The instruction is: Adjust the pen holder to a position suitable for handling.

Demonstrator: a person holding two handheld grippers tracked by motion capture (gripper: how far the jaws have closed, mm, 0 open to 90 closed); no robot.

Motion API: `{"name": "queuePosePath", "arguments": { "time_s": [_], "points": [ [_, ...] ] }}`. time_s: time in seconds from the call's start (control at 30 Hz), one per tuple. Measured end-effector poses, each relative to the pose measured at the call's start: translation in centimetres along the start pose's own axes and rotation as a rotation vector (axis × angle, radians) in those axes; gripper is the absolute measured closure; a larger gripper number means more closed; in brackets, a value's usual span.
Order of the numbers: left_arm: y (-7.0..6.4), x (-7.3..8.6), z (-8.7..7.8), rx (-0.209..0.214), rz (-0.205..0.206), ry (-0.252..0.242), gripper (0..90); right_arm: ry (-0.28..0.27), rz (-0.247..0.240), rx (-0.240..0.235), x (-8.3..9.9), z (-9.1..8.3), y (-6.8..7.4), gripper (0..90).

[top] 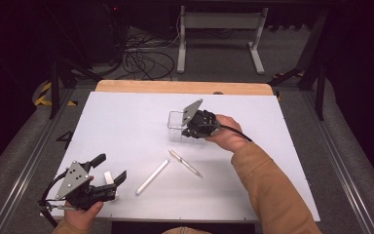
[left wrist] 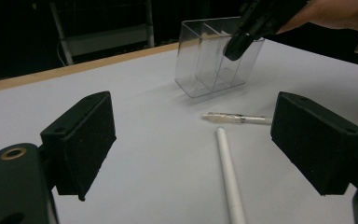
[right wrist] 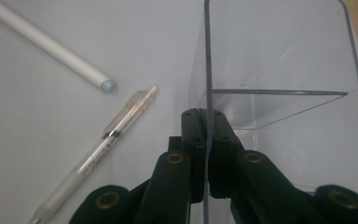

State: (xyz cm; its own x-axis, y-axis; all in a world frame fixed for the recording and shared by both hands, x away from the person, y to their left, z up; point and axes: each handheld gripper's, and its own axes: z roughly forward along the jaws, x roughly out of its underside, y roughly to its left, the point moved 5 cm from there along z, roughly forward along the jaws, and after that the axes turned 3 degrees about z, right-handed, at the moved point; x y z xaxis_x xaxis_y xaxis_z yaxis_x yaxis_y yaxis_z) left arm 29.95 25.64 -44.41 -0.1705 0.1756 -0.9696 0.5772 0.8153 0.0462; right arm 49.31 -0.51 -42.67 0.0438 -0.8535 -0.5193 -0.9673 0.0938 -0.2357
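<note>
Clear organiser (right wrist: 279, 70): its wall is pinched in the right tool (right wrist: 206, 116), jaws clamped tight on it.
Left tool (left wrist: 193, 140): jaws wide, nothing held.
White pen (left wrist: 228, 177): on the bench (top: 126, 122) between the left tool's jaws.
Clear pen (left wrist: 235, 118): just beyond them.

High overhead; tool cameras close.

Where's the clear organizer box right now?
In the high view the clear organizer box stands upright past mid-table, just beyond the clear pen and the white pen. The right gripper is shut on its near wall.
</note>
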Motion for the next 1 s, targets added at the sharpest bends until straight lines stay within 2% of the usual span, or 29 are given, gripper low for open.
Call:
{"name": "queuePosePath", "arguments": {
  "time_s": [0.07, 0.23, 0.4, 0.67, 0.83, 0.87, 1.0],
  "points": [
    [0.1, 0.0, 0.0, 0.0, -0.002, -0.001, 14.5, -0.006, -0.017, -0.016, -0.8, 1.0, -0.1, 87.6],
    [0.1, 0.0, -0.1, 0.001, -0.003, 0.0, 14.6, -0.003, -0.035, -0.041, -1.4, 2.1, -0.2, 87.5],
    [0.0, 0.1, 0.0, 0.003, -0.003, 0.002, 14.5, -0.006, -0.039, -0.063, -1.4, 2.3, -0.2, 87.0],
    [-0.1, 0.1, 0.0, 0.005, -0.003, 0.002, 14.5, -0.004, -0.034, -0.071, -1.2, 2.6, -0.3, 85.3],
    [0.0, 0.1, 0.0, 0.005, -0.003, 0.003, 14.5, 0.001, 0.003, -0.054, -1.2, 2.6, -0.6, 84.0],
    [0.0, 0.1, 0.0, 0.005, -0.002, 0.002, 14.5, 0.001, 0.028, -0.051, -1.3, 2.7, -0.6, 84.1],
    [0.0, 0.1, 0.0, 0.005, -0.006, 0.001, 14.5, 0.002, 0.036, -0.047, -1.3, 2.7, -0.7, 84.1]
  ]
}}
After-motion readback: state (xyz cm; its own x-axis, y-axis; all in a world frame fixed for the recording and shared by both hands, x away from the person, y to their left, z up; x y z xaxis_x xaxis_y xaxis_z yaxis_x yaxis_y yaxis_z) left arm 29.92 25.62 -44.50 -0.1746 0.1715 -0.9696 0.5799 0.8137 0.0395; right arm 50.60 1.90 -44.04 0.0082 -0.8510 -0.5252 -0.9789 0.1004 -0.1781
